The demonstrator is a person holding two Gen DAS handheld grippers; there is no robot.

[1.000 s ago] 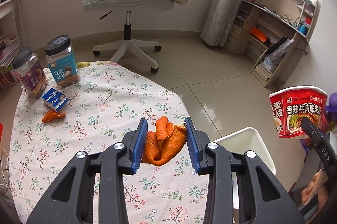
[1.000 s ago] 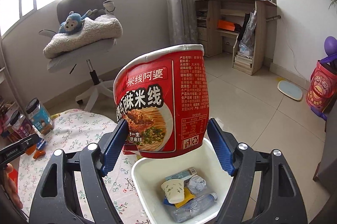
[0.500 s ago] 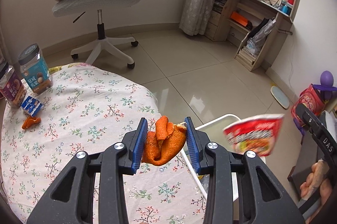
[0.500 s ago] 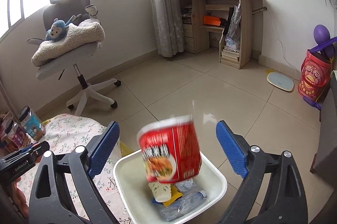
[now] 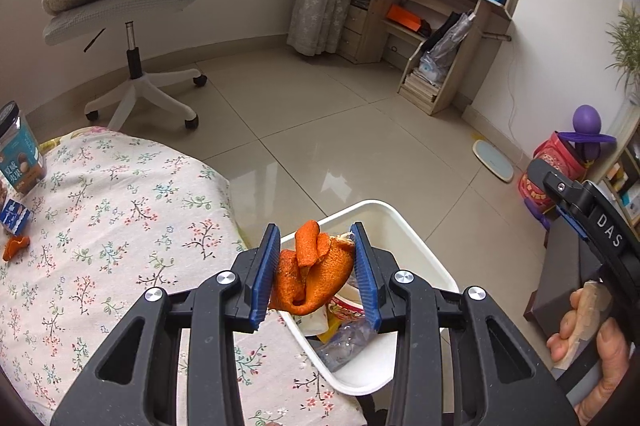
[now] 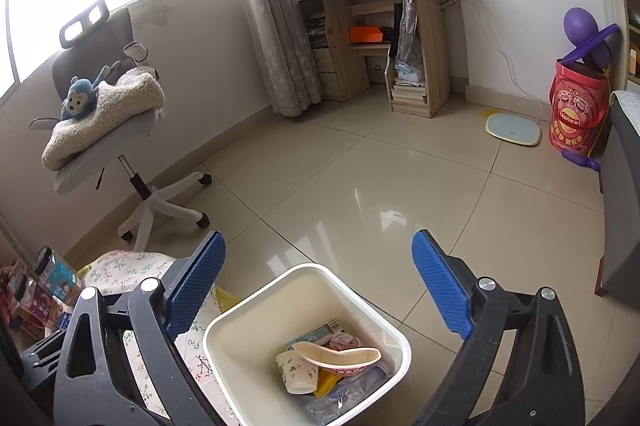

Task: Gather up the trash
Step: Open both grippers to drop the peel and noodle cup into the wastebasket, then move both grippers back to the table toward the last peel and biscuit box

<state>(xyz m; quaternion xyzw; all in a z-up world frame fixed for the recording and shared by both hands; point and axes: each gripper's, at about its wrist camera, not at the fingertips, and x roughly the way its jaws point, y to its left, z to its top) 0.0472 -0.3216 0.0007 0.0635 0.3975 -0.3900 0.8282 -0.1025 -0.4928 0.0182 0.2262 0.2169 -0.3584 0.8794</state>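
Note:
My left gripper [image 5: 316, 280] is shut on a clump of orange peel [image 5: 312, 276] and holds it above the near rim of the white trash bin [image 5: 404, 222], beside the table's edge. My right gripper [image 6: 318, 290] is open and empty, above the same bin [image 6: 224, 326]. The red noodle cup [image 6: 340, 358] lies on its side inside the bin with a paper cup [image 6: 298, 372], a plastic bottle and other trash. A small piece of orange peel [image 5: 15, 248] and a blue-white carton [image 5: 14, 216] lie on the floral tablecloth [image 5: 120, 226] at the left.
A snack jar [image 5: 20, 149] stands at the table's far left. An office chair [image 5: 132, 5] with a blanket and a stuffed monkey stands behind the table. A wooden desk [image 5: 440, 25], a red bucket [image 6: 576, 109] and a scale [image 6: 512, 129] are across the tiled floor.
My right gripper opened and the red noodle cup fell into the bin. My left gripper carried the orange peel to the right, from over the table to over the bin's rim.

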